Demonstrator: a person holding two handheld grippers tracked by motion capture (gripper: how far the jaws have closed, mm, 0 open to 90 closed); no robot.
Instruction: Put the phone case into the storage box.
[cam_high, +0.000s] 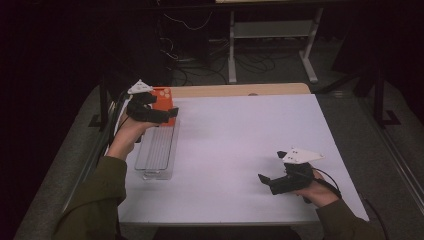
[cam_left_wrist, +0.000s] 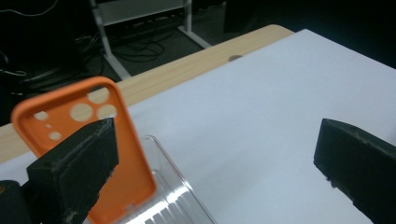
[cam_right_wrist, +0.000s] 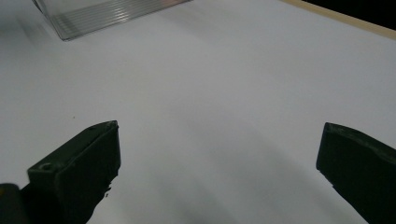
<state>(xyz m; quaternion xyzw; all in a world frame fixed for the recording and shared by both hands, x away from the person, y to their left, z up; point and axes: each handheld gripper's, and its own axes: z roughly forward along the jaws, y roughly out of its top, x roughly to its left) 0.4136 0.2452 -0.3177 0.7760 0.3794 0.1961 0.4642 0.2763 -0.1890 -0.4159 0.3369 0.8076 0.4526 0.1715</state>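
Now my left gripper (cam_high: 167, 114) hovers spread by the orange phone case (cam_left_wrist: 88, 144) in the clear rack (cam_high: 156, 150) at the table's left edge — next, close on it — my right gripper (cam_high: 272, 167) waits spread.

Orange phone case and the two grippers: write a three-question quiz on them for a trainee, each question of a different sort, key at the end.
1. True or false: the left gripper is clamped on the orange phone case.
2. Where does the orange phone case stand? A) flat in the middle of the white table B) at the far end of the clear ribbed tray C) between the right gripper's jaws
3. Fill in: the right gripper, near the white table's front right, is ____ and holds nothing.

Key: 1 false, its jaws stand wide apart and the case is beside one of them. 2 B. 3 open.
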